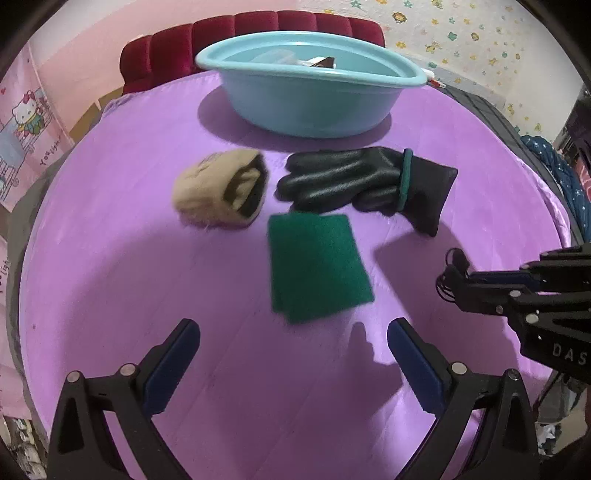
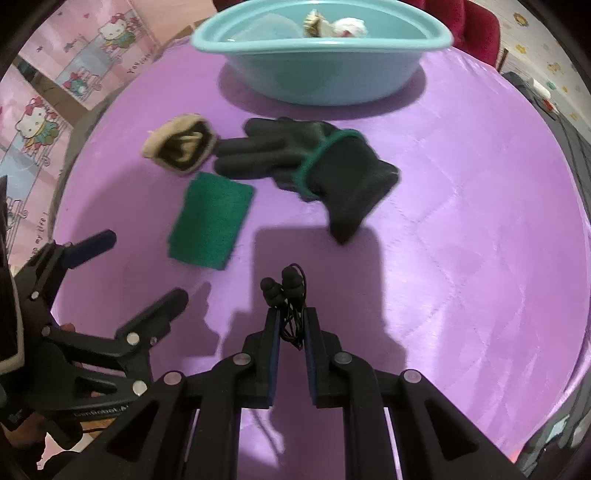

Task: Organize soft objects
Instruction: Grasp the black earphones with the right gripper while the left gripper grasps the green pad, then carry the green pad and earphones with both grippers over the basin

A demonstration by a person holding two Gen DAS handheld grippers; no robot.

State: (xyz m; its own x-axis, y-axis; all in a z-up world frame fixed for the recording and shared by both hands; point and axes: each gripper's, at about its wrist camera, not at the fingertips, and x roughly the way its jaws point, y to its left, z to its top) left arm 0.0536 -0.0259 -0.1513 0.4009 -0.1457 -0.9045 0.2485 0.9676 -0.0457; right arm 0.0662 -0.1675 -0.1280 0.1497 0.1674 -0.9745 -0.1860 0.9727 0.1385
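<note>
My right gripper point(image 2: 291, 314) is shut on a pair of black wired earbuds point(image 2: 283, 288), whose buds stick out past the fingertips; in the left wrist view the same gripper point(image 1: 456, 280) hangs at the right with the earbuds point(image 1: 452, 266). My left gripper point(image 1: 293, 332) stands open above the purple table, just short of a green scouring pad point(image 1: 316, 266). Beyond the pad lie a rolled beige sock point(image 1: 221, 188) and a black rubber glove point(image 1: 362, 181) with a green cuff band. A light blue basin point(image 1: 310, 99) stands at the far side.
The basin point(image 2: 321, 55) holds a few pale soft items point(image 2: 332, 26). The purple cloth-covered round table point(image 2: 461, 221) has bare room on its right and front. A red padded chair point(image 1: 258, 33) stands behind the basin. Dark fabric point(image 1: 554, 177) hangs at the right edge.
</note>
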